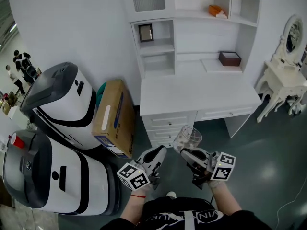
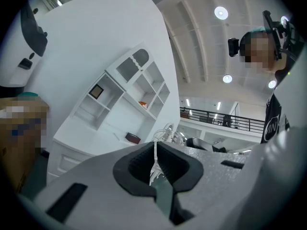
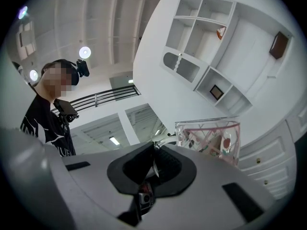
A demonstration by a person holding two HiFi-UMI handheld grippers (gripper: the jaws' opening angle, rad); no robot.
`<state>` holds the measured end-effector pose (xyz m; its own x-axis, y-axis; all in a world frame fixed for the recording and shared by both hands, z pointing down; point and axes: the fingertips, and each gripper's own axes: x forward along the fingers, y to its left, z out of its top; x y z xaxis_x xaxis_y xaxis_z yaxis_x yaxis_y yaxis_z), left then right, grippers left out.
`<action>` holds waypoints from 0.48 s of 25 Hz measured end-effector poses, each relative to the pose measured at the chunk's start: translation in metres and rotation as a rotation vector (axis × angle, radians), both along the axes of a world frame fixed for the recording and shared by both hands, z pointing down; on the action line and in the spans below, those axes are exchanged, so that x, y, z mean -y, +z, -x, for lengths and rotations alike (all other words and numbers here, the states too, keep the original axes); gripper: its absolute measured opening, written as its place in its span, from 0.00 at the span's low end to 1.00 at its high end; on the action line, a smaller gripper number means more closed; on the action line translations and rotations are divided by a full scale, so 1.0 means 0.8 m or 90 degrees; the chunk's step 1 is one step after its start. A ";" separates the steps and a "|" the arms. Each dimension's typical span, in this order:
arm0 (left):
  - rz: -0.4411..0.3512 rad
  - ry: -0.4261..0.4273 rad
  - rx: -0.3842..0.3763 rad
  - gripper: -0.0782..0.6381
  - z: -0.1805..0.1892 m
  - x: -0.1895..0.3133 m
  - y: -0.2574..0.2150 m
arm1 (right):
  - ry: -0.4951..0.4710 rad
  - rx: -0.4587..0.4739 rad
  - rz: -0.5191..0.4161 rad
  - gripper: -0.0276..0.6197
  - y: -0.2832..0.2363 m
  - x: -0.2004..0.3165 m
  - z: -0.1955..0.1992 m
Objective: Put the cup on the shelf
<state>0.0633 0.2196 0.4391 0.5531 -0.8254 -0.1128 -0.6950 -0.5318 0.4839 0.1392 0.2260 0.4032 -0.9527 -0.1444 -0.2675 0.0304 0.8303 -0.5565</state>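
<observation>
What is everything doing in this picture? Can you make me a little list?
cup: clear glass with a pink pattern, held up in the air, not on the shelf yet
right gripper: fingers shut on the cup's handle
left gripper: fingers shut, holding nothing
shelf: white, above a white desk, ahead of the person
on the shelf: picture frame, brown box, orange thing
to the left: two white-and-grey machines, cardboard box

White machine [image 1: 60,104] and twin [image 1: 55,176] on floor at left; cardboard box [image 1: 114,116] just beside upper one; dressing table [image 1: 283,80] with mirror [image 1: 291,32] at right.
</observation>
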 end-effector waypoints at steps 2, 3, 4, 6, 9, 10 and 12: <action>-0.005 0.005 0.003 0.14 0.011 0.018 -0.001 | 0.003 0.002 -0.001 0.05 0.000 0.017 0.011; -0.006 0.006 0.003 0.14 0.015 0.025 -0.002 | 0.004 0.002 -0.001 0.05 0.001 0.023 0.017; -0.005 0.007 0.003 0.14 0.019 0.031 -0.001 | 0.004 0.000 0.000 0.05 0.002 0.028 0.022; -0.003 0.011 0.003 0.14 0.023 0.038 0.001 | 0.001 -0.004 0.004 0.05 0.005 0.035 0.030; 0.003 0.012 0.003 0.14 0.028 0.042 0.009 | -0.009 -0.005 0.010 0.05 0.008 0.044 0.038; 0.006 0.008 -0.001 0.14 0.032 0.043 0.012 | -0.012 -0.004 0.012 0.05 0.009 0.048 0.041; 0.015 -0.005 -0.012 0.14 0.043 0.048 0.020 | -0.019 -0.004 0.014 0.05 0.010 0.058 0.049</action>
